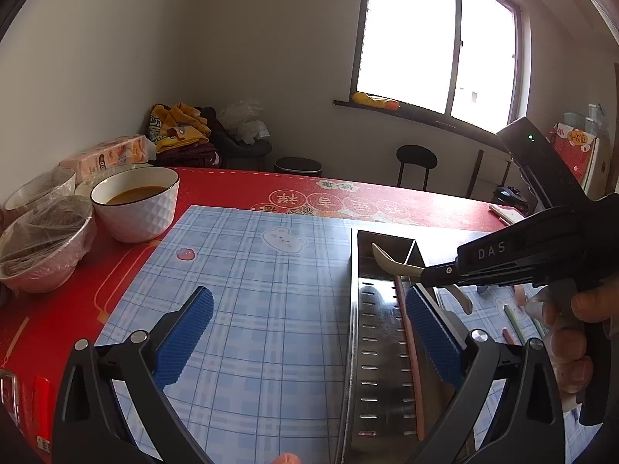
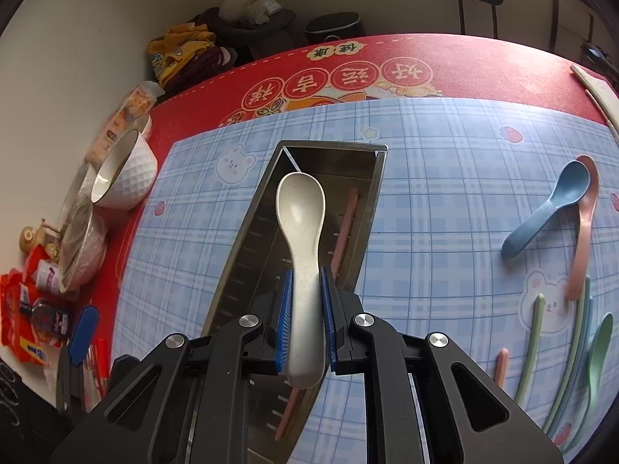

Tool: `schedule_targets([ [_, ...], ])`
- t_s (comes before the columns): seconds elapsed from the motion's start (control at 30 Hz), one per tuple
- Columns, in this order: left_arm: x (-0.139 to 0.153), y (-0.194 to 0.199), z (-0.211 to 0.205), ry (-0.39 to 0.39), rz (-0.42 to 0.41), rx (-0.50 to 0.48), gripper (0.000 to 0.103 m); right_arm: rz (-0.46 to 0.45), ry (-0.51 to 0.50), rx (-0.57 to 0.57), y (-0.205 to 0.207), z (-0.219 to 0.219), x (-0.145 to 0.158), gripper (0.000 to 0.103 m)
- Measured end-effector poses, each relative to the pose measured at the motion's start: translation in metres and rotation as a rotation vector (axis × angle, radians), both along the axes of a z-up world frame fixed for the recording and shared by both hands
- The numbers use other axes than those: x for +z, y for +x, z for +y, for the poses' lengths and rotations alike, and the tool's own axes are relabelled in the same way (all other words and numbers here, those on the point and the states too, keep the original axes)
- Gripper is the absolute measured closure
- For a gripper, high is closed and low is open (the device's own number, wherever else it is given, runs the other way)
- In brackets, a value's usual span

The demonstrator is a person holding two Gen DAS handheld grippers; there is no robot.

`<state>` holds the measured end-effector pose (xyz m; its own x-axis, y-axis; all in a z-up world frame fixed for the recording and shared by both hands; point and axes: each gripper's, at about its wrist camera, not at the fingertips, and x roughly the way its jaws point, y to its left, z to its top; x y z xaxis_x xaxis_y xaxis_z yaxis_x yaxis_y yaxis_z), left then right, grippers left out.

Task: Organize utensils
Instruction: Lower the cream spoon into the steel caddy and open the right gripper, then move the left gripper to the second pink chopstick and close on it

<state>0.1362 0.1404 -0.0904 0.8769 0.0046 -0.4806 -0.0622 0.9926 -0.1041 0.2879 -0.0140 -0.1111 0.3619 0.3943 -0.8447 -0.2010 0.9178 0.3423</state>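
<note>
My right gripper (image 2: pixel 305 321) is shut on a cream spoon (image 2: pixel 303 232) and holds it above a long steel utensil tray (image 2: pixel 247 255) on the blue checked mat. A pink chopstick (image 2: pixel 344 228) lies inside the tray. In the left wrist view the right gripper (image 1: pixel 425 270) holds the cream spoon (image 1: pixel 387 261) over the tray (image 1: pixel 371 348). My left gripper (image 1: pixel 305 332) is open and empty, its right pad (image 1: pixel 433 336) over the tray's edge. A blue spoon (image 2: pixel 549 208), a pink spoon (image 2: pixel 584 228), green chopsticks (image 2: pixel 534 344) and a green spoon (image 2: pixel 597 352) lie on the mat at the right.
A white bowl of orange soup (image 1: pixel 135 201) and plastic-wrapped bowls (image 1: pixel 38 247) stand on the red tablecloth at the left, with snack packets (image 2: pixel 27 328) beside them. A short pink stick (image 2: pixel 501 365) lies near the green chopsticks. Stools (image 1: pixel 416 162) stand beyond the table.
</note>
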Motion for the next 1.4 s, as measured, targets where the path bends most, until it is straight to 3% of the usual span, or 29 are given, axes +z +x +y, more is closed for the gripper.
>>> schedule_targets([
  [0.23, -0.002, 0.002, 0.006, -0.030, 0.015, 0.013, 0.006, -0.016, -0.058, -0.069, 0.014, 0.017, -0.003, 0.088],
  [0.43, -0.006, 0.005, 0.004, -0.021, 0.035, 0.020, 0.006, 0.001, -0.068, -0.063, 0.021, 0.028, -0.009, 0.088],
  [0.67, -0.007, 0.006, 0.007, -0.035, 0.037, 0.026, 0.006, 0.099, 0.119, -0.064, 0.019, 0.012, -0.021, 0.086],
  [0.77, -0.006, 0.004, 0.006, -0.031, 0.026, 0.028, 0.006, 0.061, 0.158, -0.049, 0.011, 0.003, -0.013, 0.085],
  [0.83, -0.005, 0.003, 0.006, -0.035, 0.021, 0.032, 0.006, 0.050, 0.223, -0.024, 0.008, -0.006, -0.008, 0.081],
  [0.9, -0.005, 0.004, 0.005, -0.031, 0.019, 0.034, 0.006, 0.058, 0.274, 0.000, 0.007, -0.013, -0.006, 0.057],
  [1.0, -0.006, 0.006, 0.004, -0.023, 0.024, 0.032, 0.006, 0.035, 0.290, -0.006, 0.002, -0.022, -0.001, 0.057],
  [1.1, -0.007, 0.005, 0.005, -0.034, 0.028, 0.034, 0.006, -0.026, 0.277, 0.014, -0.009, -0.031, 0.008, 0.057],
  [1.23, -0.006, 0.003, 0.007, -0.067, 0.020, 0.024, 0.006, -0.181, 0.188, 0.063, -0.032, -0.055, 0.023, 0.054],
  [1.4, 0.000, -0.003, -0.006, -0.018, -0.016, 0.013, 0.006, -0.407, 0.090, 0.064, -0.064, -0.114, 0.033, 0.050],
])
